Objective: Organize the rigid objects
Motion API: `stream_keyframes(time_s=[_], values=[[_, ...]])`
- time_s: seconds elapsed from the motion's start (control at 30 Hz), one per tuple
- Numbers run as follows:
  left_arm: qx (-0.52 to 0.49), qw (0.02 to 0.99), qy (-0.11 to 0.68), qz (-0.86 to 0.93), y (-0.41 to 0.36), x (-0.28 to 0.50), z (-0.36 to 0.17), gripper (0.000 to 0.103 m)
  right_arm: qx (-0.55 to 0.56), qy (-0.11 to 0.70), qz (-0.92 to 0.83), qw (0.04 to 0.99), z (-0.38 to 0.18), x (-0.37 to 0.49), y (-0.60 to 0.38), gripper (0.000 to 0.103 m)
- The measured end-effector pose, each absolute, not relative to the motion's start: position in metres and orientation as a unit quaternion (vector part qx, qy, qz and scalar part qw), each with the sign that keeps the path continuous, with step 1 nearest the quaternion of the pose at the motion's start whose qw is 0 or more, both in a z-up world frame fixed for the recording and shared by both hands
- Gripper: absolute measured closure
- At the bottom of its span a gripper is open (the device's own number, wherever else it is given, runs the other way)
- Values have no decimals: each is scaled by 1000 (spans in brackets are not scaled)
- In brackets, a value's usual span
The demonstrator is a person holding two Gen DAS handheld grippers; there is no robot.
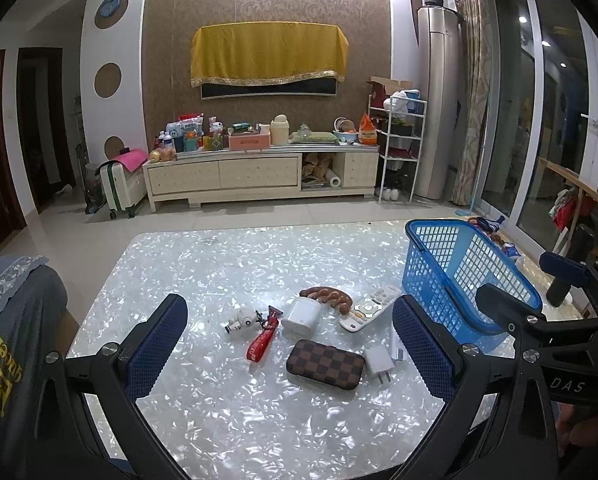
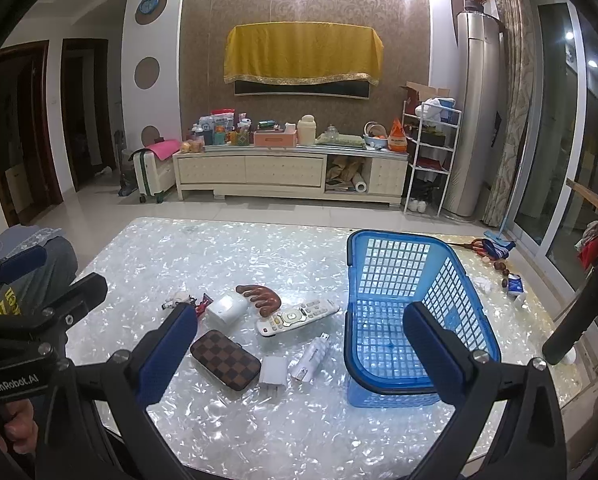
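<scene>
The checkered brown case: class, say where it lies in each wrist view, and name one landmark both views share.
Left wrist view: the checkered brown case lies low and centre on the table, left of the white charger.
Right wrist view: the case lies lower left of centre, again left of the charger.
Shared landmark: the blue basket, to the right of the case.

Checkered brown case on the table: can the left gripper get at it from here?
Probably yes. The checkered brown case lies flat between the open left gripper's fingers, nothing on top; only the white charger sits close beside it.
</scene>
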State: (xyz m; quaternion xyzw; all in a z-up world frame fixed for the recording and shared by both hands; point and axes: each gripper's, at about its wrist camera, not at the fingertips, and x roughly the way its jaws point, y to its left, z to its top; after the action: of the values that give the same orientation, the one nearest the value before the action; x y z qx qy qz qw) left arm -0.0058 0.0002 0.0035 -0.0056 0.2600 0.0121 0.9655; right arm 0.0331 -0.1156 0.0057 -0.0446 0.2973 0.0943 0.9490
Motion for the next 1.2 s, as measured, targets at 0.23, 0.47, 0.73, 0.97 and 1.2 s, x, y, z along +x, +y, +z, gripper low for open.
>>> stream_keyframes(time_s=[0.23, 0.47, 0.73, 0.97, 1.2], values=[[-1, 966, 257, 14, -1, -6, 3, 0, -42, 300, 97, 948, 3, 33, -117, 0], [-1, 966, 257, 13, -1, -6, 2, 0, -42, 300, 97, 948, 4, 33, -119, 0], [-1, 966, 258, 13, -1, -5, 3, 0, -42, 299, 96, 948, 5, 31, -121, 0], [0, 966, 258, 15, -1, -5, 3, 0, -42, 303, 96, 947, 3, 32, -118, 0], [1, 966, 258, 16, -2, -6, 2, 0, -42, 302, 96, 947, 3, 30, -118, 0]])
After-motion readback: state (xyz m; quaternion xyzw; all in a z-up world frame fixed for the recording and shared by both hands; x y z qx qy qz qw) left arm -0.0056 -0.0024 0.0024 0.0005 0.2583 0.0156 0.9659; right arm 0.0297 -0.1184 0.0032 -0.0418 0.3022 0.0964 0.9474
